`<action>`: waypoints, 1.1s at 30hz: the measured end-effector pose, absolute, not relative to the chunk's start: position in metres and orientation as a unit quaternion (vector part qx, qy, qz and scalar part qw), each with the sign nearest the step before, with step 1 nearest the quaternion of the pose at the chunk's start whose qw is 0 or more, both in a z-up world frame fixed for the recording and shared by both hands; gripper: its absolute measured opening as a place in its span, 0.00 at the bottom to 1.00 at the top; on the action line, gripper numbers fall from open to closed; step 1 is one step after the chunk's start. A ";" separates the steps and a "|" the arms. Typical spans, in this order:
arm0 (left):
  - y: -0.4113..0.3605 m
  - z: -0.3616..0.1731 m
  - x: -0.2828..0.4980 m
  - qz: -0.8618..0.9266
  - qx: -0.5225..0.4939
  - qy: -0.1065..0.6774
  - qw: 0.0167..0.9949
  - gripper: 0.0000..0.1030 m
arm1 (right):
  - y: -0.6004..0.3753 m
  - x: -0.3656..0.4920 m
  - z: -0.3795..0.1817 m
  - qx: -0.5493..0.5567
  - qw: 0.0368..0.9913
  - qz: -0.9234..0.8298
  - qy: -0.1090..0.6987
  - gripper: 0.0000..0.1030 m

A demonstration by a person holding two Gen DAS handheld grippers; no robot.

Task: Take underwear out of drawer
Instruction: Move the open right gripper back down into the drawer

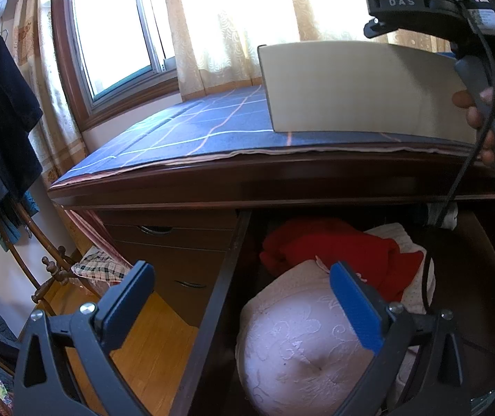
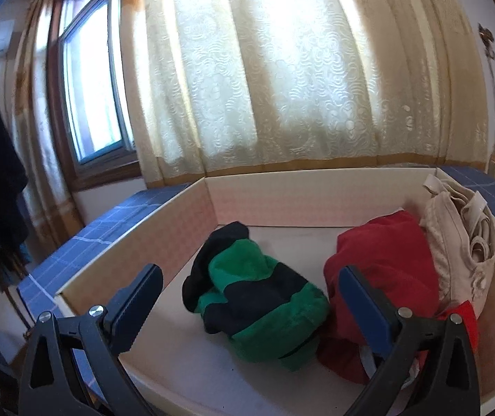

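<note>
Spread wide, both tools grip nothing; left tool (image 1: pixel 244 298) hovers over soft pink lace underwear (image 1: pixel 303 346), low centre, best pinched at a fold.

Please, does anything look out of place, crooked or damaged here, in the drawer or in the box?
Nothing looks damaged or spilled. The open drawer holds crumpled clothes, a pink lace piece over a red one. In the white box, the green-and-black garment, red garment and beige one lie unfolded.

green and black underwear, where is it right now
Right wrist view: the green and black underwear lies in the white box, left of the red garment.
</note>
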State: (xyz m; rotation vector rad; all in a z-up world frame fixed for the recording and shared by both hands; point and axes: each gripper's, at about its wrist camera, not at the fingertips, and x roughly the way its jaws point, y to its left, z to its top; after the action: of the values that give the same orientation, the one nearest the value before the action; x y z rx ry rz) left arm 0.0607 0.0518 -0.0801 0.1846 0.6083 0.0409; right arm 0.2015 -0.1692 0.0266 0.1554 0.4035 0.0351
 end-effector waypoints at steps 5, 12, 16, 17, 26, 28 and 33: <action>0.053 -0.079 0.061 0.020 0.090 0.300 0.949 1.00 | -0.155 0.195 0.018 0.012 0.981 -0.006 0.193 0.99; 0.052 -0.079 0.062 0.021 0.092 0.300 0.949 1.00 | -0.154 0.183 0.021 0.023 0.986 -0.020 0.164 0.99; 0.052 -0.079 0.062 0.021 0.092 0.301 0.949 1.00 | -0.160 0.160 0.032 0.051 0.992 -0.014 0.114 0.99; 0.052 -0.079 0.062 0.021 0.092 0.300 0.949 1.00 | -0.160 0.155 0.034 0.054 0.993 -0.014 0.105 0.99; 0.054 -0.078 0.061 0.021 0.092 0.297 0.950 1.00 | -0.158 0.076 0.019 0.054 0.998 -0.030 0.012 0.99; 0.054 -0.079 0.061 0.022 0.094 0.297 0.950 1.00 | -0.153 0.060 0.012 0.028 0.999 -0.025 -0.003 0.99; 0.053 -0.078 0.060 0.027 0.094 0.296 0.950 1.00 | -0.135 0.042 0.003 -0.051 0.999 0.002 0.001 0.99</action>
State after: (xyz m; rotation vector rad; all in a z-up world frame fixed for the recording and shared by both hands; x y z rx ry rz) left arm 0.0595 0.0532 -0.0781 0.1909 0.6021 0.0557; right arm 0.0421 -0.1353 0.0028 -0.1027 0.0016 0.0041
